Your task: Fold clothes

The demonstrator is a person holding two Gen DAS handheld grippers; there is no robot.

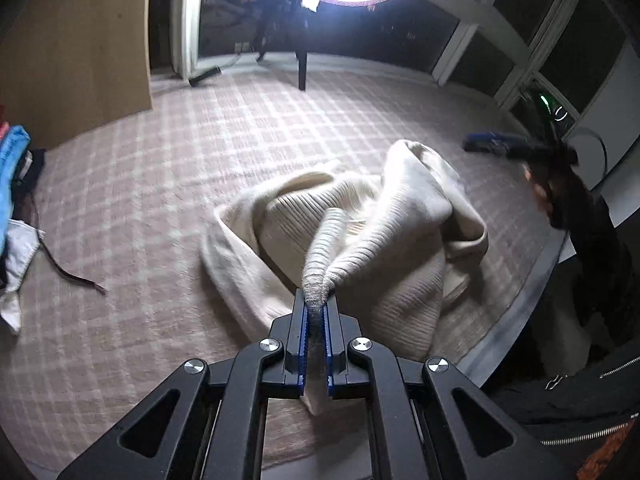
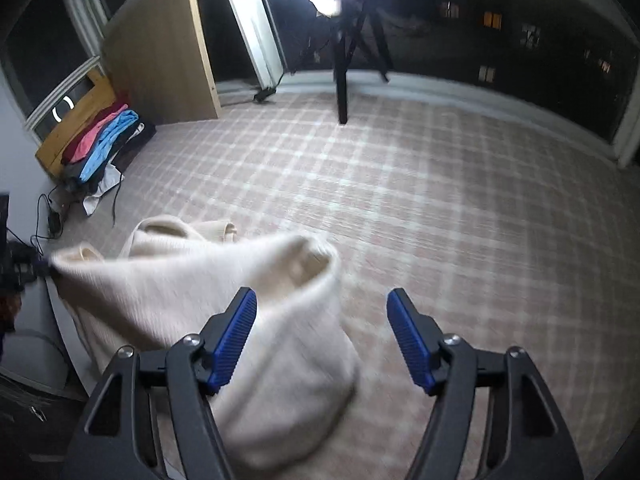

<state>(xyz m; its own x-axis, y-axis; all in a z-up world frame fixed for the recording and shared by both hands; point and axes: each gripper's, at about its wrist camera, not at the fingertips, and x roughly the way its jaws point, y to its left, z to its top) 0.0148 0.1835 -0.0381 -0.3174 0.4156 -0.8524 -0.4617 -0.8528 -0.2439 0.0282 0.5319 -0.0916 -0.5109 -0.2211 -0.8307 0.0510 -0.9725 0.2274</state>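
Observation:
A cream ribbed knit sweater (image 1: 380, 220) lies bunched on the checked surface (image 1: 200, 140). My left gripper (image 1: 317, 304) is shut on a raised fold of it, and the fabric stretches up into the blue pads. In the right wrist view the sweater (image 2: 180, 280) hangs blurred from the left edge toward the middle. My right gripper (image 2: 322, 296) stands open. Cloth passes beside its left finger (image 2: 236, 336) and between the jaws, and no pad presses on it. From the left wrist view the right gripper (image 1: 492, 146) shows as a blur at the far right.
A pile of red, blue and dark clothes (image 2: 100, 140) sits against a wooden board (image 2: 160, 60) at the left. A ring light's tripod leg (image 2: 342, 92) stands at the back. Cables (image 2: 48, 208) and a black strap (image 1: 76, 278) lie at the left edge. Dark windows line the far side.

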